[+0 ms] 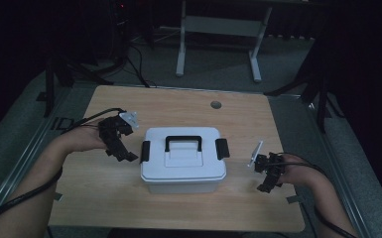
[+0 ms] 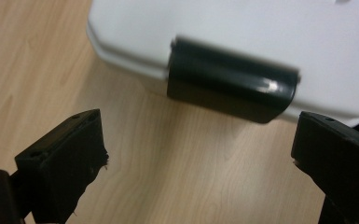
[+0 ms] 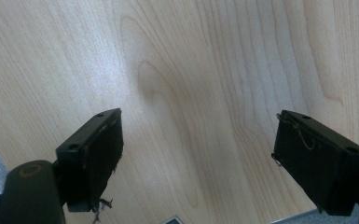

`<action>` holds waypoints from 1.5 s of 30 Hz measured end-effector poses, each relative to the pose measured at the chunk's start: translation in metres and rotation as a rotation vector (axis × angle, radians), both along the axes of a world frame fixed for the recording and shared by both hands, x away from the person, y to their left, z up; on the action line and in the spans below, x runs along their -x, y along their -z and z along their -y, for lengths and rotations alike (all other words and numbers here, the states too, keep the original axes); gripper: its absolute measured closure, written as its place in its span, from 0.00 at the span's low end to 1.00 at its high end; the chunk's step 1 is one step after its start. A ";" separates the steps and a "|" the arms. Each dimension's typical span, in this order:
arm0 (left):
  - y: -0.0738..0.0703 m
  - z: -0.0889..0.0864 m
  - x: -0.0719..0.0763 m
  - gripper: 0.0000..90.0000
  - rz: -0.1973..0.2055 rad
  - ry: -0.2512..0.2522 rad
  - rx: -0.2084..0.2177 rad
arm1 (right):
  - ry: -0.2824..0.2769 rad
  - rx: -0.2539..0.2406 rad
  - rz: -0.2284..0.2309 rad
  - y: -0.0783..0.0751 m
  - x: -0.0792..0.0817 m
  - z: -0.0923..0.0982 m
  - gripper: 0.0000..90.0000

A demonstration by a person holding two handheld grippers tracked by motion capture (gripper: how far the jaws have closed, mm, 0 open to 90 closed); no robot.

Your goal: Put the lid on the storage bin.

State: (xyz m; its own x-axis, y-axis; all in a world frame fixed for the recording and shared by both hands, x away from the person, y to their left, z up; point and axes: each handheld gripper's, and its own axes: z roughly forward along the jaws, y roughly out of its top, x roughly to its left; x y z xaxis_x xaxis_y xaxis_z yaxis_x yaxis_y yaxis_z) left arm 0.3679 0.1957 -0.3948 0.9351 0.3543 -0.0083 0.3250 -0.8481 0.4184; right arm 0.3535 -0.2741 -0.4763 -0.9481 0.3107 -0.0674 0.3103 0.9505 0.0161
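Now left gripper (image 1: 125,154) fingers spread, box latch (image 2: 231,87) just ahead between them; right gripper (image 1: 266,186) fingers spread.

Box (image 1: 183,171): white body, white lid. I see a black handle (image 1: 183,143) on top and a black latch (image 1: 145,151) at each end; the latch (image 2: 231,88) in the left gripper view is glossy black with a pale glint. Worktop (image 1: 129,104): light wood, fine straight grain; in the right gripper view the grain (image 3: 168,93) swirls into loops. Left claw (image 1: 125,154) and right claw (image 1: 266,187): matt black, each topped by a pale grey plate. Cables black. Floor (image 1: 218,59) grey.
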 end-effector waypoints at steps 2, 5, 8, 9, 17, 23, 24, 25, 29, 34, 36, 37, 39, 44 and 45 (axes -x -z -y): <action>0.003 -0.005 0.001 0.02 -0.004 -0.012 0.004 | 0.002 0.001 0.000 0.001 0.000 0.000 0.17; 0.010 -0.014 0.002 0.02 -0.014 -0.039 0.013 | 0.003 0.001 -0.001 0.001 0.000 0.000 0.17; 0.017 -0.021 0.005 0.02 -0.019 -0.051 0.008 | 0.003 0.000 0.000 0.001 0.000 -0.001 0.17; 0.019 -0.024 0.006 0.03 -0.016 -0.050 0.005 | 0.004 -0.001 -0.001 0.002 0.000 -0.001 0.17; 0.044 -0.044 0.015 0.03 -0.037 -0.090 0.029 | 0.019 -0.006 -0.002 0.005 0.001 0.004 0.17; 0.071 -0.053 0.025 0.03 -0.059 -0.093 0.028 | 0.053 -0.036 0.005 0.006 0.005 0.013 0.17; 0.076 -0.054 0.027 0.03 -0.062 -0.093 0.027 | 0.060 -0.040 0.006 0.006 0.005 0.015 0.17; 0.078 -0.054 0.028 0.03 -0.066 -0.092 0.024 | 0.066 -0.042 0.009 0.007 0.005 0.017 0.17; 0.087 -0.057 0.033 0.03 -0.078 -0.092 -0.002 | 0.077 -0.048 0.024 0.008 0.007 0.022 0.17; 0.093 -0.063 0.039 0.03 -0.068 -0.076 0.003 | 0.110 -0.064 0.029 0.008 0.010 0.025 0.17; 0.095 -0.065 0.041 0.03 -0.074 -0.083 0.013 | 0.119 -0.064 0.026 0.009 0.010 0.026 0.17; 0.096 -0.066 0.042 0.03 -0.065 -0.084 0.022 | 0.127 -0.065 0.023 0.009 0.010 0.026 0.17; 0.099 -0.068 0.044 0.03 -0.073 -0.099 0.031 | 0.130 -0.065 0.031 0.009 0.009 0.026 0.16; 0.109 -0.073 0.050 0.03 -0.091 -0.097 0.024 | 0.132 -0.073 0.044 0.008 0.008 0.027 0.15; 0.110 -0.075 0.051 0.03 -0.093 -0.100 0.022 | 0.132 -0.072 0.046 0.009 0.007 0.027 0.15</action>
